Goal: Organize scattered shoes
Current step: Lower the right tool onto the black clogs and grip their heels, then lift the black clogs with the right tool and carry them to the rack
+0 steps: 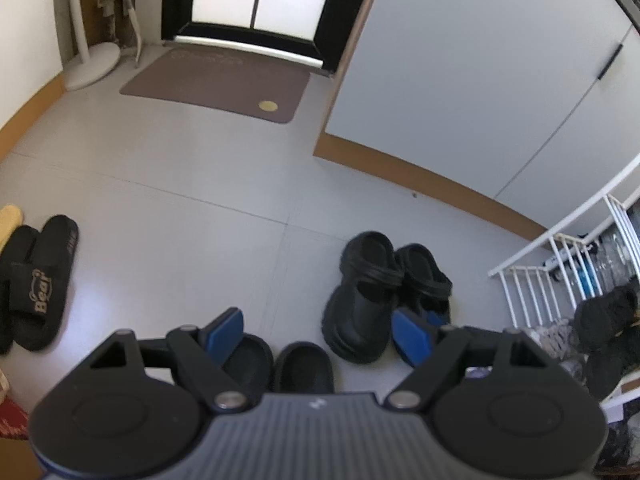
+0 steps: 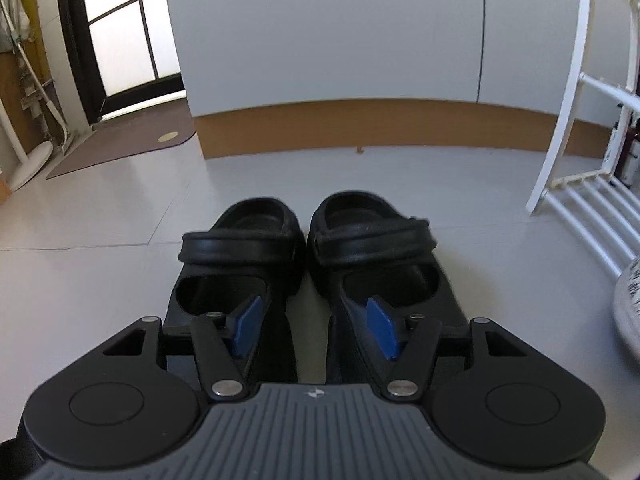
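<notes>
Logging black clogs (image 2: 312, 264): pair side by side on floor, long axes running straight away from our right gripper (image 2: 314, 326), jaws apart, straddling inner edges, gripping nothing. Left gripper (image 1: 320, 334) wide, empty, farther off.

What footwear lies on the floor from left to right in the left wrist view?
Yellow slipper → black Bear slides → black slippers between the open left gripper fingers → black strap clogs → dark shoes by the white rack.
</notes>
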`<state>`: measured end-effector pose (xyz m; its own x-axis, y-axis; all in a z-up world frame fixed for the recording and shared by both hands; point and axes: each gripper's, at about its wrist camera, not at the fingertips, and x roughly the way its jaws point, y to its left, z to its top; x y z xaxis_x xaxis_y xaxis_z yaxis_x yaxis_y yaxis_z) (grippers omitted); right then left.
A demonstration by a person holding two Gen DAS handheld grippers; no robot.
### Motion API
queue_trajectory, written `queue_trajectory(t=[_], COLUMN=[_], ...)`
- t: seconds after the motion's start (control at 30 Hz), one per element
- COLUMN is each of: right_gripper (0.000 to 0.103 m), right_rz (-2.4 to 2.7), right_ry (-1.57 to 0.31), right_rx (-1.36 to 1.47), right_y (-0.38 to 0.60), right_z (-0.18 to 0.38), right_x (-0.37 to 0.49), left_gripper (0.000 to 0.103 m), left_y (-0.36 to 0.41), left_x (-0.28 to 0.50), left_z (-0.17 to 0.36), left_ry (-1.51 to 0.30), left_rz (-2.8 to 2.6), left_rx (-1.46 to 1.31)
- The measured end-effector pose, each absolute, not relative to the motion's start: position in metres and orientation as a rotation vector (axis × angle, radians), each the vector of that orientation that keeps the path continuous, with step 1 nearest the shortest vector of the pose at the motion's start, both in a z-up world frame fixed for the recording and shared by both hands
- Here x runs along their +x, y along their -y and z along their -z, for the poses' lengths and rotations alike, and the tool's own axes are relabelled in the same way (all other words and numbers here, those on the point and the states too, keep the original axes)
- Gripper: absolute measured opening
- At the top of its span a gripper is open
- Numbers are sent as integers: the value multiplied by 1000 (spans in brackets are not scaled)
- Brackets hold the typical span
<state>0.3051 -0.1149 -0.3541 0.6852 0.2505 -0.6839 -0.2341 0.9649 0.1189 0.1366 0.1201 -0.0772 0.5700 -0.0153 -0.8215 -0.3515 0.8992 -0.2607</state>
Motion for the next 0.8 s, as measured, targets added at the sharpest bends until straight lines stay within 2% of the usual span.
queue_trajectory(t=[0.2, 0.27, 0.5, 0.63, 0.73, 0.8], right_gripper=[71, 75, 76, 68, 68, 60], right_rz=[-272, -266, -253, -259, -253, -264], right_ry=[-752, -759, -734, -772, -785, -797], right_rx=[50, 24, -112, -108, -128, -119], right_y=[101, 95, 77, 78, 79, 80], right_z=[354, 358, 371, 373, 375, 377], right_x=[316, 320, 325, 334, 339, 341], left_gripper=[84, 84, 84, 84, 84, 84], left_y=[-102, -97, -98, -100, -98, -98], left_x=[140, 141, 139, 138, 137, 137], left_z=[78, 80, 86, 87, 86, 86], left_ry=[-946, -958, -977, -988, -985, -984], left_rz=[-176, -161, -161, -152, -143, -135], left_rx=[-386, -392, -401, -425, -427, -430])
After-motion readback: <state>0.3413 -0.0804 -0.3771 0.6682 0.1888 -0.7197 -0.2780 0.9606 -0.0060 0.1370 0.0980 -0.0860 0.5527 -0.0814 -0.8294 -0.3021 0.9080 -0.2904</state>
